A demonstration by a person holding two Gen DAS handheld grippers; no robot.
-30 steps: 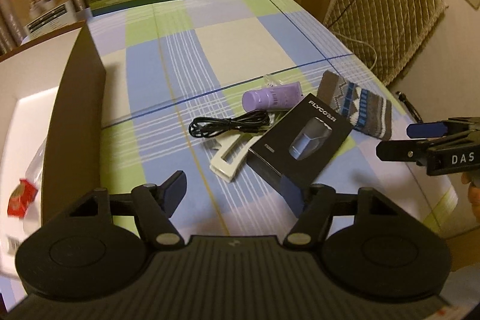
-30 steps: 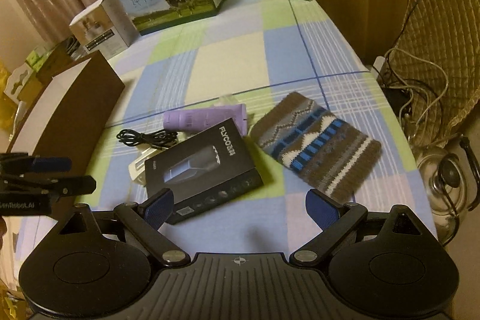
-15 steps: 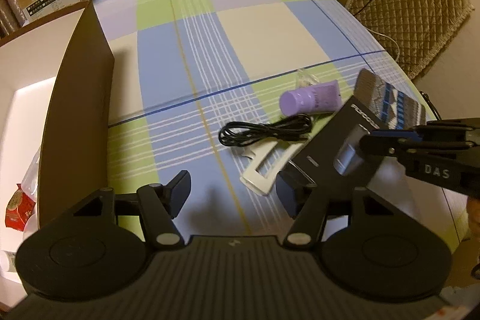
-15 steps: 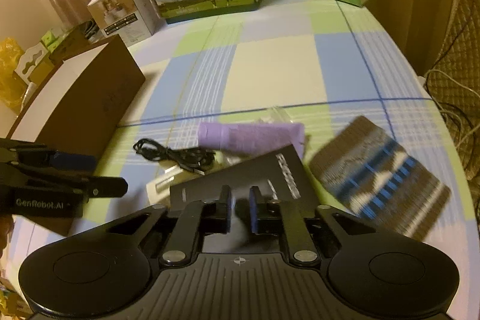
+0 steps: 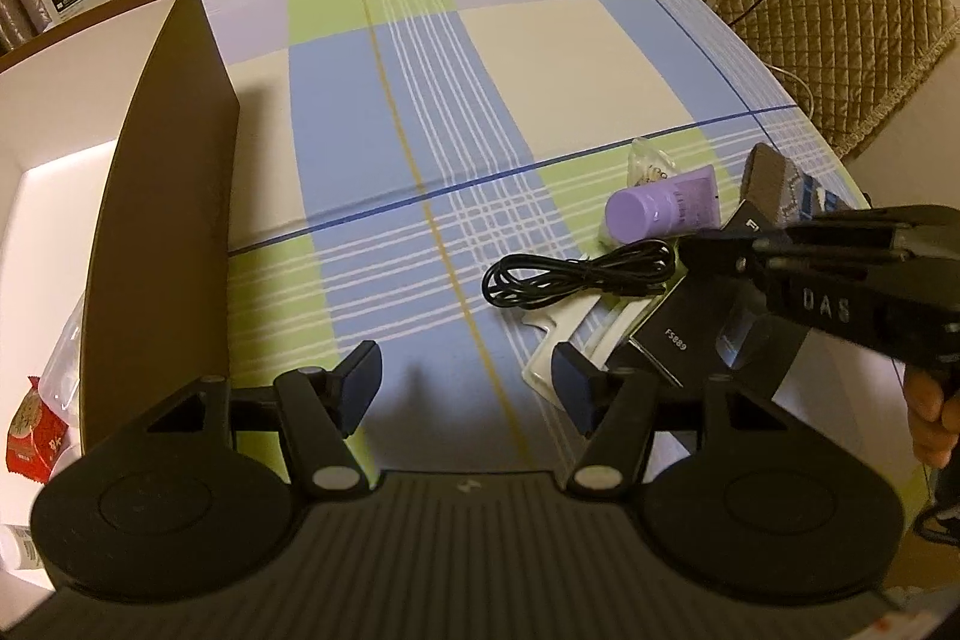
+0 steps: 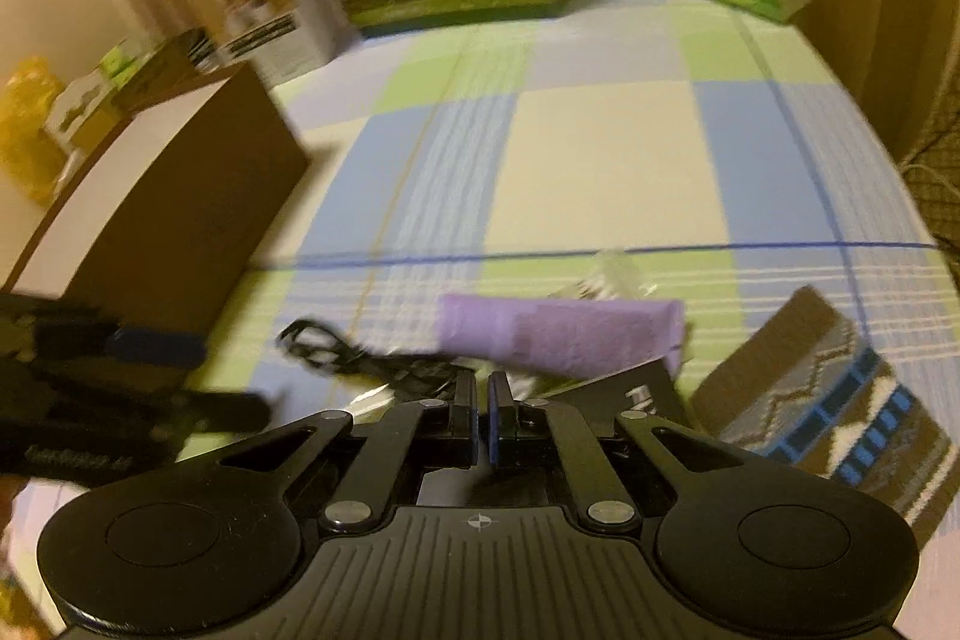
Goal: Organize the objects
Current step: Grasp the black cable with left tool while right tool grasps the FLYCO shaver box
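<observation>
Right gripper [image 6: 480,415] fingers are seen pinched nearly together on the black box [image 5: 696,334], tilted up off the tablecloth [image 5: 420,100]; contact is hidden. Left gripper [image 5: 465,385], spread wide and empty, hovers nearer the cardboard box [image 5: 162,196], well left. Right-wrist detail is blurred.

My left camera looks down from above the checked table [image 5: 420,112], facing the far boxes. My right camera sits lower, closer. Both see the purple tube [image 5: 663,211] and cable [image 5: 576,274].
</observation>
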